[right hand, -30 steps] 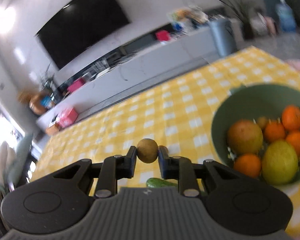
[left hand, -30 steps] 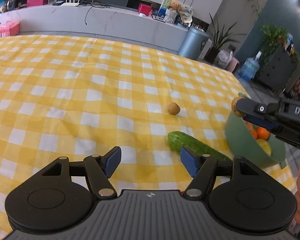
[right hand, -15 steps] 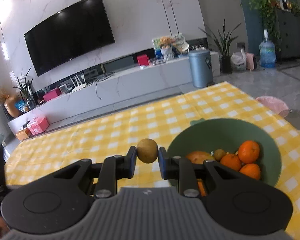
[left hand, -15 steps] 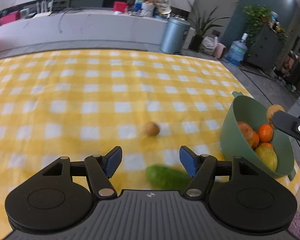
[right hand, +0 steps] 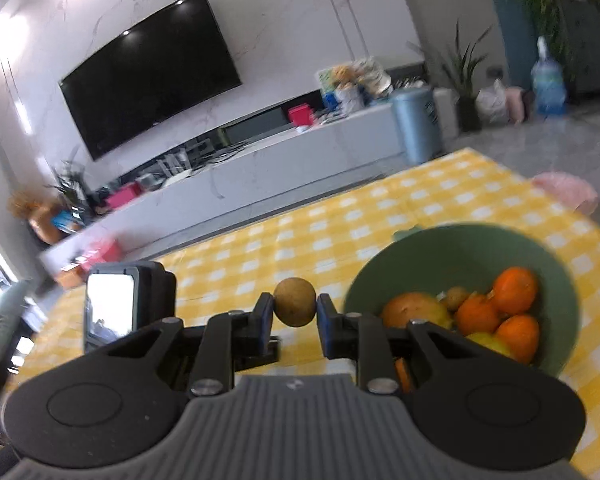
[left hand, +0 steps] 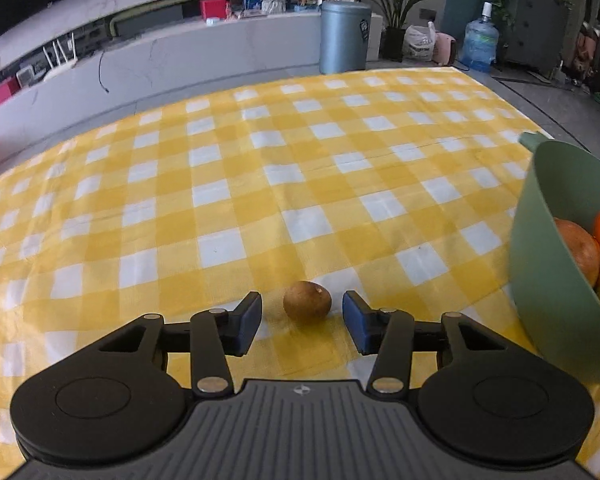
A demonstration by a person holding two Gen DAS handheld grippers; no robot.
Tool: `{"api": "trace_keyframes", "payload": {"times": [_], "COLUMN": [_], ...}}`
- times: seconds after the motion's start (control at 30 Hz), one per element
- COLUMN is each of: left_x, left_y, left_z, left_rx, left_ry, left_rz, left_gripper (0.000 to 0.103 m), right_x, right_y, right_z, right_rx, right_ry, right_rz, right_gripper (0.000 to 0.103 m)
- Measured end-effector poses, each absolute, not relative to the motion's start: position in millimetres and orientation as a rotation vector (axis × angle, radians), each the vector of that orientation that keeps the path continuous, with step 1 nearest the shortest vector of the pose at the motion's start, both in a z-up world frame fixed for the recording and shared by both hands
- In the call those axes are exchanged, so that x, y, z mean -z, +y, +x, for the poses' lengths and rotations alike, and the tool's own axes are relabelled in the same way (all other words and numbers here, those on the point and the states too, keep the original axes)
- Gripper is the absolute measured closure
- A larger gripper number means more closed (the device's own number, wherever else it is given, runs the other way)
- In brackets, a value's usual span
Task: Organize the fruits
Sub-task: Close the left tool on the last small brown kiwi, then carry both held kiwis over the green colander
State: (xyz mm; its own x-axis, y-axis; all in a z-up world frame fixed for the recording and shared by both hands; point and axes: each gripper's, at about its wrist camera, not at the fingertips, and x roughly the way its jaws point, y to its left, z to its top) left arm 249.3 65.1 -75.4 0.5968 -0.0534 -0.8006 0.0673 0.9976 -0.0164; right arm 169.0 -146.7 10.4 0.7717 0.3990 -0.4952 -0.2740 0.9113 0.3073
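The left gripper (left hand: 302,316) is closing around a small, light, round fruit (left hand: 307,301), likely to roll, best pinched across its middle, while the right gripper (right hand: 295,312) is clamping another fruit (right hand: 295,301).

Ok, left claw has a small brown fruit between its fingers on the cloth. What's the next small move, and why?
Probably finish closing the left claw on the small brown fruit. Its jaws are closing, the fruit sits on the checked cloth between the pads with gaps on both sides, so nothing grips it yet. Lift only after contact; the green bowl is close on the right.
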Motion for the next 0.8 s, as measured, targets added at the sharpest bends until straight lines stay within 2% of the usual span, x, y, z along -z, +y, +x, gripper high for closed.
{"api": "trace_keyframes", "payload": {"times": [0.1,0.13,0.2,0.4,0.6,0.8], "left_x": [76,76,75,59,-12,-29], "left_y": [63,62,64,59,34,1], "left_z": [252,251,249,240,204,211], "left_rx": [0.062,0.066,0.072,0.067,0.257,0.394], "left_ry": [0.911,0.908,0.903,0.877,0.735,0.788], "left_rz": [0.038,0.036,0.021,0.033,-0.118,-0.371], "left_gripper": [0.052,0.062,0.074,0.075,0.075,0.075], "right_x": [-13,-14,-14,-22,-25,-5], "right_y": [-146,-148,-149,-191,-257,-275], "right_z": [167,167,165,156,142,149], "right_rx": [-0.354,-0.35,-0.326,-0.198,0.045,0.003], "right_ry": [0.567,0.564,0.552,0.52,0.499,0.575], "right_rz": [0.198,0.207,0.199,0.242,0.412,0.57], "right_gripper": [0.083,0.083,0.083,0.084,0.084,0.084]}}
